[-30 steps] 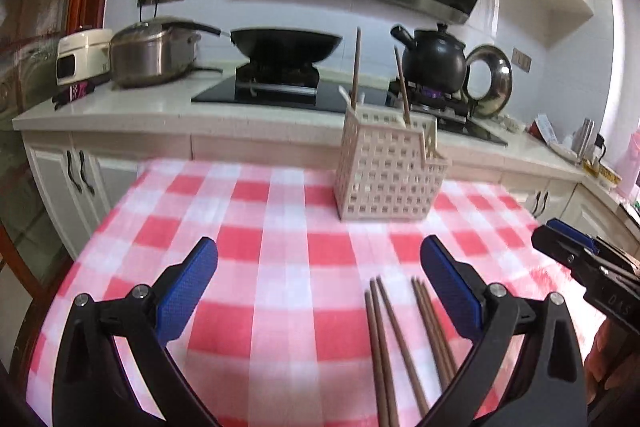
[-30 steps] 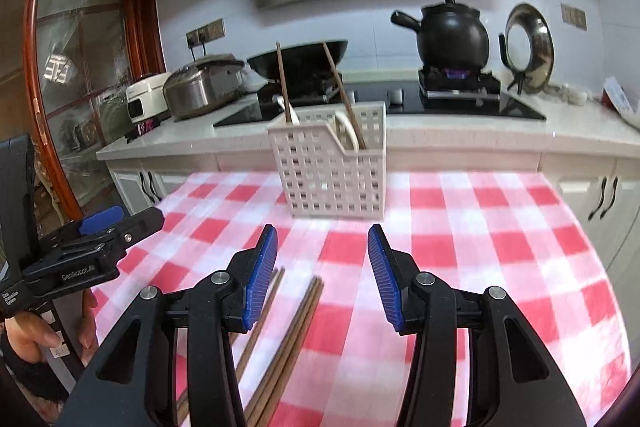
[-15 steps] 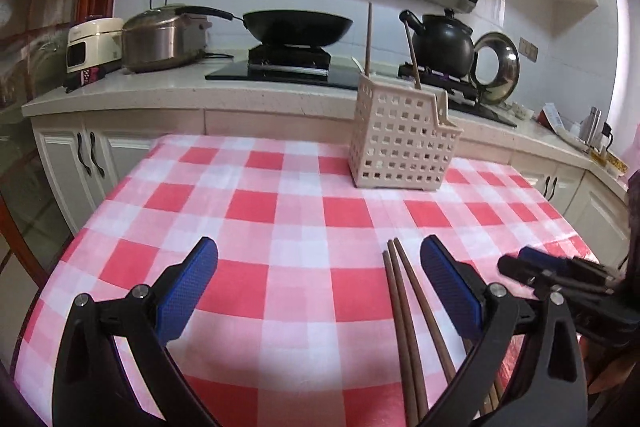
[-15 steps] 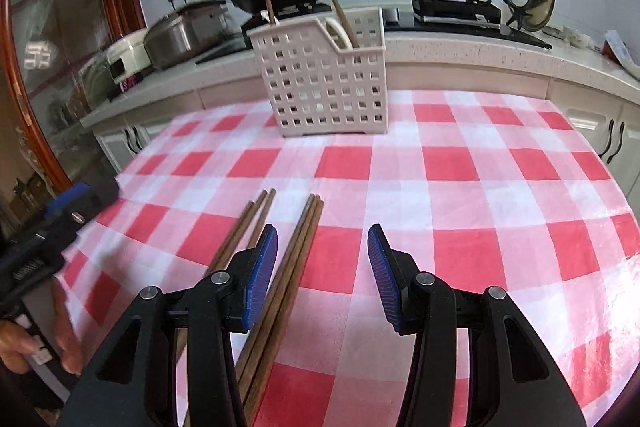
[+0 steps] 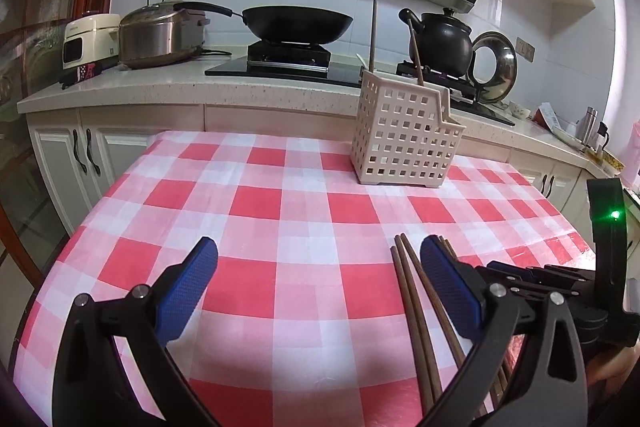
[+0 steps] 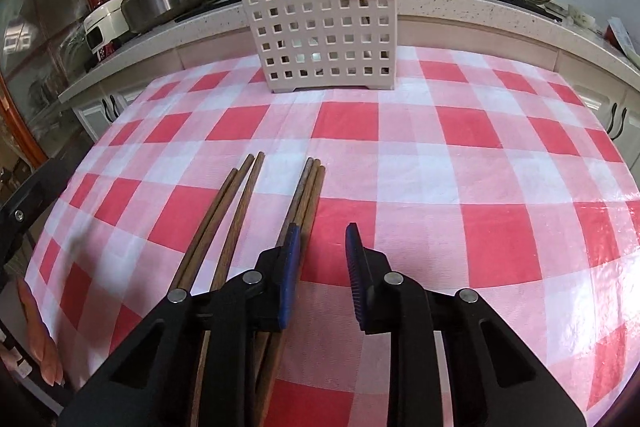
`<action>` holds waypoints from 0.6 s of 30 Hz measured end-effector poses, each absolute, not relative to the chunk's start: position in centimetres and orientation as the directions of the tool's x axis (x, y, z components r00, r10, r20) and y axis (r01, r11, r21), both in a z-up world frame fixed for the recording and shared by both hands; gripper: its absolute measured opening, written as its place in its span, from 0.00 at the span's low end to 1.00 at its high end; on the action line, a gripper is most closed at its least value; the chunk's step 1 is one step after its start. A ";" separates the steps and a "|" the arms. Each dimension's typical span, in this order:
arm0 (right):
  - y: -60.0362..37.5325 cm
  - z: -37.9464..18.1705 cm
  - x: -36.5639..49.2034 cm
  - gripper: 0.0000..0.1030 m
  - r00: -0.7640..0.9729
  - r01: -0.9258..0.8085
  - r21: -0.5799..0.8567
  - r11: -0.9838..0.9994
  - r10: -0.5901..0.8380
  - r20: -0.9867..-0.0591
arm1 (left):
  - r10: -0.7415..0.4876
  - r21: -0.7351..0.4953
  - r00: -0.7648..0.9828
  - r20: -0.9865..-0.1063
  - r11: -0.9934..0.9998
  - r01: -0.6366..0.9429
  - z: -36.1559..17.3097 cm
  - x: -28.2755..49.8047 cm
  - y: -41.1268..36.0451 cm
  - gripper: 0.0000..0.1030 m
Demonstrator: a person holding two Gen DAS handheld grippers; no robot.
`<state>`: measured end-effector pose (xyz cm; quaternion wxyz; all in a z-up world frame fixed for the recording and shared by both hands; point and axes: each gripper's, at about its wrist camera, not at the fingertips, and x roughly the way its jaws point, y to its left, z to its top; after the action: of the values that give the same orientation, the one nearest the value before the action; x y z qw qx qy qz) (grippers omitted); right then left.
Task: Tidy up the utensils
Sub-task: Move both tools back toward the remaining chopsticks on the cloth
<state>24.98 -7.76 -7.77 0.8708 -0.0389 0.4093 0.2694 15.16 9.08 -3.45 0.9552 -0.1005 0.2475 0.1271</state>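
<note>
Two loose bundles of brown wooden chopsticks (image 6: 240, 223) flat on the red-and-white checked tablecloth (image 6: 500, 227), lower centre-left of the right wrist view, tips fanning toward the perforated cream utensil basket (image 6: 324, 27) at upper centre. Already upright in that basket: two more sticks and something white, too hidden to name.

Right gripper (image 6: 320, 267) low over the cloth at lower centre, jaws closing with only bare cloth visible between the blue pads (image 6: 290, 275); left pad just beside, perhaps brushing, the right-hand bundle (image 6: 310, 187), nothing grasped. Left gripper (image 5: 316, 287) at the bottom of the left wrist view, spread wide and holding nothing, its right pad lying over the chopsticks (image 5: 412, 291).

Handling, as a judgement: light, stiff, thin and smooth, so likely to roll on the cloth, slide in the pads or scissor apart if pinched unevenly. Hardly fragile. Best taken across the shafts near mid-length or slightly toward the thicker end, pads square to the sticks, one pair at a time, jaws straddling the bundle rather than beside it. Lying flush on the cloth, probably hard to get under without a slight tilt. Once lifted, to be swung upright and dropped tips-down into the basket, well apart from here.
</note>
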 end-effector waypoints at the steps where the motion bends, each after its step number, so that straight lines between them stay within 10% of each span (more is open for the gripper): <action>1: -7.6 -7.9 25.0 0.21 0.516 -0.503 0.148 0.852 0.432 -0.739 | 0.190 -0.131 0.845 -0.500 0.948 -0.291 -3.6 15.2 9.1 0.95; 18: -5.2 -8.4 24.7 0.13 0.530 -0.524 0.023 0.851 0.348 -0.774 | 0.158 -0.132 0.823 -0.546 0.953 -0.271 -4.6 16.0 9.0 0.95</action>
<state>24.75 -5.18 -8.36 0.8681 -0.1065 0.4147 0.2512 15.96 8.97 -4.63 0.9491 -0.1026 0.2755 0.1131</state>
